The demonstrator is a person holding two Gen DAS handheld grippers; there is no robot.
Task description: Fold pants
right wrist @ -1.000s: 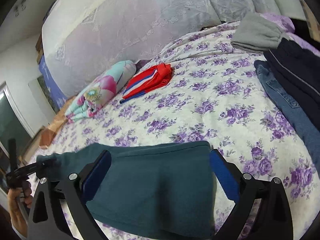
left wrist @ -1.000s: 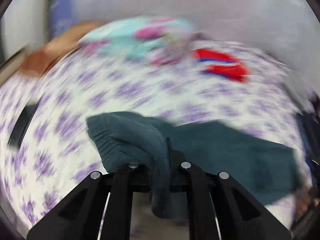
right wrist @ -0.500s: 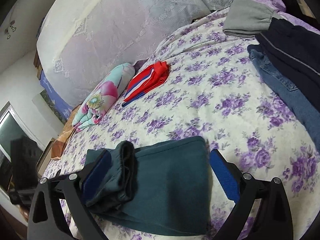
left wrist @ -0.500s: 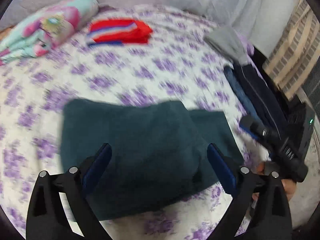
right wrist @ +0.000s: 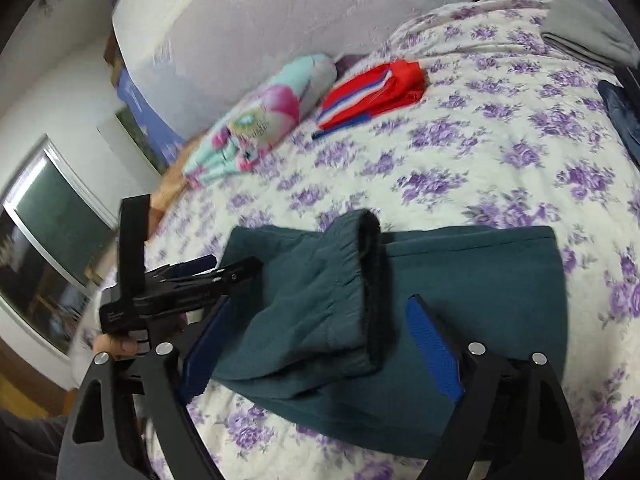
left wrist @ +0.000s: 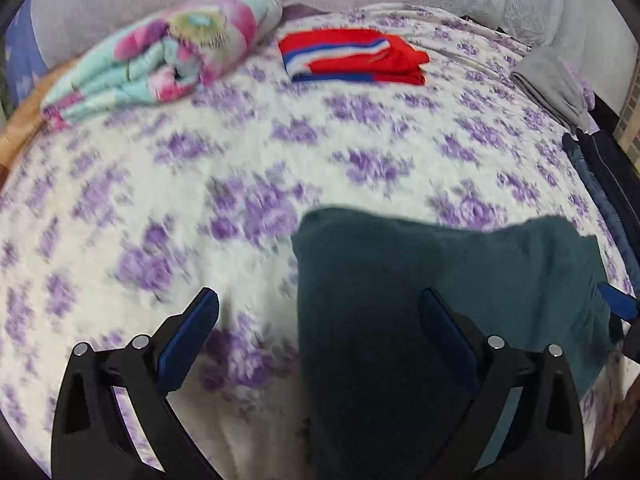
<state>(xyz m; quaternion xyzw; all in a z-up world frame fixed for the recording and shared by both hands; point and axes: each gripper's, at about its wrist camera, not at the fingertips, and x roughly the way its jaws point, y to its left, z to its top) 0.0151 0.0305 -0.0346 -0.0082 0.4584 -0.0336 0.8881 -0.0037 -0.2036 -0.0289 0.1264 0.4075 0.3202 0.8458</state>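
The dark teal pants lie folded on the flowered bed sheet, with the elastic waistband end laid over the top. They also show in the left wrist view. My right gripper is open and empty, just above the near edge of the pants. My left gripper is open and empty, straddling the left edge of the pants. It also shows from the side in the right wrist view, at the left end of the pants.
A folded red, white and blue garment and a rolled flowered blanket lie at the far side of the bed. Folded grey, denim and dark clothes lie along the right edge. A window is at left.
The left gripper let go of the waistband end after laying it over the pants, then pulled back to the left. The right gripper moved in closer over the pants.
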